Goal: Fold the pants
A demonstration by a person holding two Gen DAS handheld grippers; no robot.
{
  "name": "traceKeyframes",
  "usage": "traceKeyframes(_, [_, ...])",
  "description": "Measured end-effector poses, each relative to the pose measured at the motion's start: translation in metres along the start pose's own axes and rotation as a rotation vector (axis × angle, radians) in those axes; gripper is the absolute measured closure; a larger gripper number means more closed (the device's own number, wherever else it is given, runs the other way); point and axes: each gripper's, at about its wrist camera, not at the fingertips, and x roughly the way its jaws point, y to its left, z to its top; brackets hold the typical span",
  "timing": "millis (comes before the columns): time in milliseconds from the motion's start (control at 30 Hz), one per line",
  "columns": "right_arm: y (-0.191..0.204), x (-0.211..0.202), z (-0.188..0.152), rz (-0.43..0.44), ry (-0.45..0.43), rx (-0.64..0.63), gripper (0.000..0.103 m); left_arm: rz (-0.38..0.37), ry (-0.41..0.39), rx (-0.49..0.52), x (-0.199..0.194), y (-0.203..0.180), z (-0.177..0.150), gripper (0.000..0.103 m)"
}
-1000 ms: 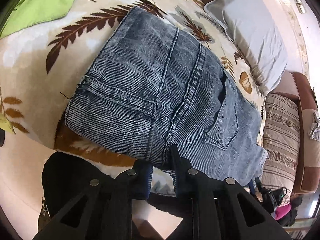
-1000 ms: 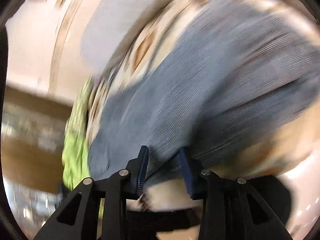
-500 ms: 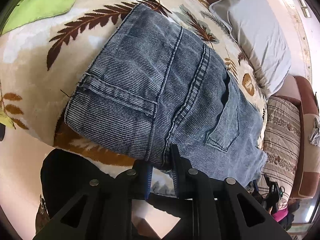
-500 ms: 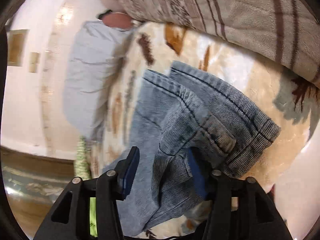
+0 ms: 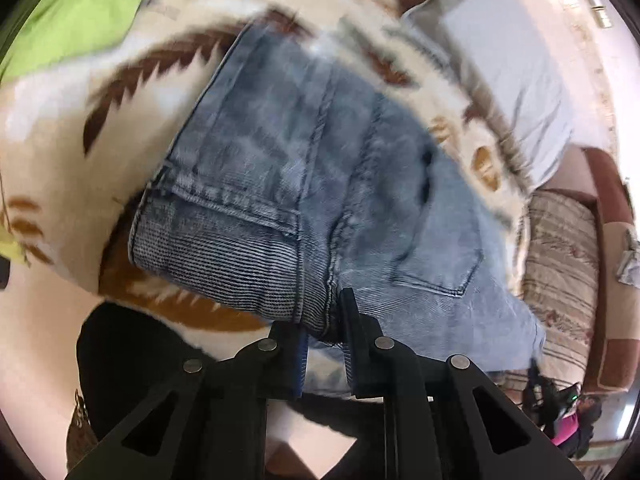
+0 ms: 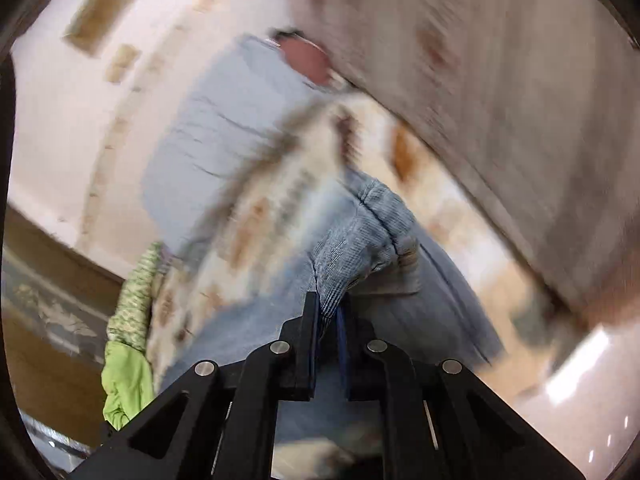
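Our right gripper (image 6: 329,312), spread half a second ago, is now clamped on the bunched edge of the jeans (image 5: 320,200) lying folded on the leaf-print blanket (image 5: 80,152). Our left gripper (image 5: 324,316) remains pinched on the near fold. With both edges secured, we judge the next fold can begin.

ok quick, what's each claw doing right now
left claw: shut on the jeans, at the near folded edge
right claw: shut on a bunched fold of the jeans

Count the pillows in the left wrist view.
2. A grey pillow lies at the top right, past the jeans. A striped pillow sits below it at the right edge. Others may be hidden out of frame.
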Motion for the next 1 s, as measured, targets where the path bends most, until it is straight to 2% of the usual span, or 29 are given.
traceKeyframes(100, [-0.029,0.012,-0.02,-0.02,0.051,0.067,0.095,0.0,0.015,-0.022,0.004,0.006,0.001,0.089])
traceKeyframes(167, [-0.033,0.006,-0.023,0.021,0.025,0.088,0.095,-0.008,0.006,-0.019,-0.004,0.004,0.004,0.089])
traceKeyframes(233, [-0.023,-0.009,-0.026,0.054,-0.035,0.043,0.096,0.011,-0.018,0.019,-0.008,-0.002,0.004,0.088])
traceKeyframes(300, [-0.027,-0.003,-0.028,0.015,-0.015,0.025,0.096,0.033,-0.011,0.025,-0.004,-0.003,0.002,0.088])
traceKeyframes(400, [-0.054,0.018,-0.041,-0.059,0.062,0.1,0.096,0.034,0.018,-0.002,0.003,0.001,0.0,0.088])
traceKeyframes(467, [-0.063,0.016,-0.05,-0.048,0.07,0.13,0.094,0.018,0.025,0.004,-0.001,0.002,0.001,0.086])
traceKeyframes(500, [-0.063,0.013,-0.049,-0.043,0.071,0.131,0.089,0.01,0.029,0.019,-0.004,0.002,0.001,0.086])
traceKeyframes(567, [-0.061,-0.003,-0.046,-0.066,0.054,0.117,0.089,-0.027,0.045,0.098,-0.02,-0.001,-0.002,0.087])
traceKeyframes(633, [-0.056,-0.028,-0.038,-0.08,-0.002,0.081,0.087,-0.088,0.03,0.208,-0.048,-0.008,-0.005,0.087])
traceKeyframes(667, [-0.052,-0.041,-0.031,-0.091,-0.045,0.055,0.082,-0.103,0.001,0.237,-0.062,-0.011,-0.003,0.087])
traceKeyframes(700, [-0.049,-0.046,-0.025,-0.098,-0.071,0.036,0.072,-0.107,-0.035,0.254,-0.075,-0.013,0.001,0.085])
traceKeyframes(733, [-0.043,-0.053,-0.016,-0.103,-0.103,0.008,0.067,-0.099,-0.097,0.259,-0.093,-0.015,0.013,0.084])
traceKeyframes(767, [-0.039,-0.054,-0.007,-0.104,-0.118,-0.013,0.06,-0.087,-0.13,0.25,-0.101,-0.016,0.022,0.076])
traceKeyframes(800, [-0.033,-0.052,0.004,-0.102,-0.124,-0.033,0.054,-0.071,-0.161,0.236,-0.107,-0.016,0.033,0.064])
traceKeyframes(867, [-0.022,-0.035,0.024,-0.093,-0.103,-0.065,0.054,-0.006,-0.197,0.202,-0.107,-0.013,0.065,0.053])
traceKeyframes(900, [-0.018,-0.025,0.032,-0.088,-0.094,-0.071,0.052,0.025,-0.188,0.185,-0.102,-0.012,0.078,0.053])
traceKeyframes(933, [-0.015,-0.01,0.042,-0.07,-0.067,-0.071,0.053,0.047,-0.145,0.159,-0.087,-0.01,0.096,0.053])
traceKeyframes(1000, [-0.011,0.009,0.055,-0.078,-0.054,-0.058,0.052,0.059,-0.078,0.106,-0.068,-0.005,0.113,0.054])
